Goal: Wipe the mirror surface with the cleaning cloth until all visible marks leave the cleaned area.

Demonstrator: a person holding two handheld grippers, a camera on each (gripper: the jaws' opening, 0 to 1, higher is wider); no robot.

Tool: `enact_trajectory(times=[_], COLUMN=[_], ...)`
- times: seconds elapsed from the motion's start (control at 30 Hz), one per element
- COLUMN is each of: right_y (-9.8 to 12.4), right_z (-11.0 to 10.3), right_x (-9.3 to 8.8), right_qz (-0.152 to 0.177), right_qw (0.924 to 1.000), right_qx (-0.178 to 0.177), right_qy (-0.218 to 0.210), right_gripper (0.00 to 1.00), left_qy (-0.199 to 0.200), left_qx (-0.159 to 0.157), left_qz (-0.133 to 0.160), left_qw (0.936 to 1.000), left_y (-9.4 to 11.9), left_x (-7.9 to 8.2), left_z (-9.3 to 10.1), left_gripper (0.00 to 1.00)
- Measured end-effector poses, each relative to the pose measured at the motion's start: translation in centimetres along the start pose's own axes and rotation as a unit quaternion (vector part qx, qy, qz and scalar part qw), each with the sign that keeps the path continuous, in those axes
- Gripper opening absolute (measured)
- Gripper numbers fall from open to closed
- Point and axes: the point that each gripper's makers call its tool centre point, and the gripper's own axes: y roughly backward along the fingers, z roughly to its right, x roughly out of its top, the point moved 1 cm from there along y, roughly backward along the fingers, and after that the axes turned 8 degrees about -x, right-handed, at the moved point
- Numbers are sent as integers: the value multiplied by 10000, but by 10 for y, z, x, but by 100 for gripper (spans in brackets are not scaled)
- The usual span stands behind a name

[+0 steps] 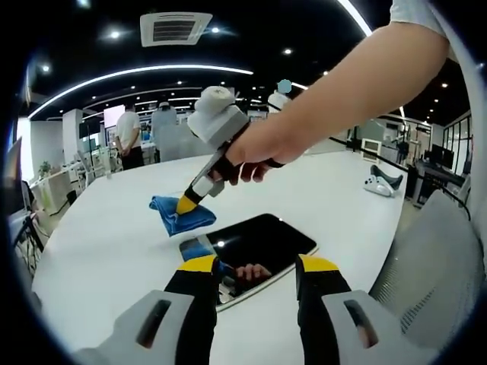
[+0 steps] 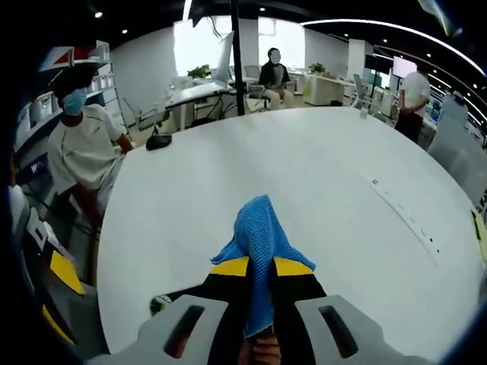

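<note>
Two jaws of right gripper [image 2: 260,268] pinch blue cloth [image 2: 257,232] beside mirror [image 1: 259,245].

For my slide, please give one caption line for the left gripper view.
Right gripper pinches the blue cloth on the white table beside the dark mirror.

Bright blue on the cleaning cloth [image 1: 181,214] — an open mesh weave up close in the right gripper view [image 2: 258,245]. Glossy black across the mirror [image 1: 259,245], thin pale edge, specks of reflected ceiling light. Plain white over the bench [image 1: 106,236]. Black fingers [image 1: 194,293] with yellow tips and grey bodies on the left gripper [image 1: 257,268] — same black, yellow and grey on the right gripper [image 2: 260,266], seen light grey with a yellow tip in the left gripper view [image 1: 192,201]. Pale grey mesh on the chair [image 1: 430,258].
</note>
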Motion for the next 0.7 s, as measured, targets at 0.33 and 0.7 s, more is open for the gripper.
enact_trajectory(times=[0.33, 0.7], right_y=[-10, -20], right_z=[1, -3], right_x=[-9, -26], right_qz=[-152, -337], right_qw=[9999, 9993], right_qx=[67, 160], right_qy=[12, -103], right_gripper=[6, 6], left_qy=[30, 42], left_qx=[30, 6], left_qz=[-3, -11], left_qw=[10000, 10000], left_y=[0, 0], left_x=[-1, -2], left_z=[-2, -1], left_gripper=[39, 39])
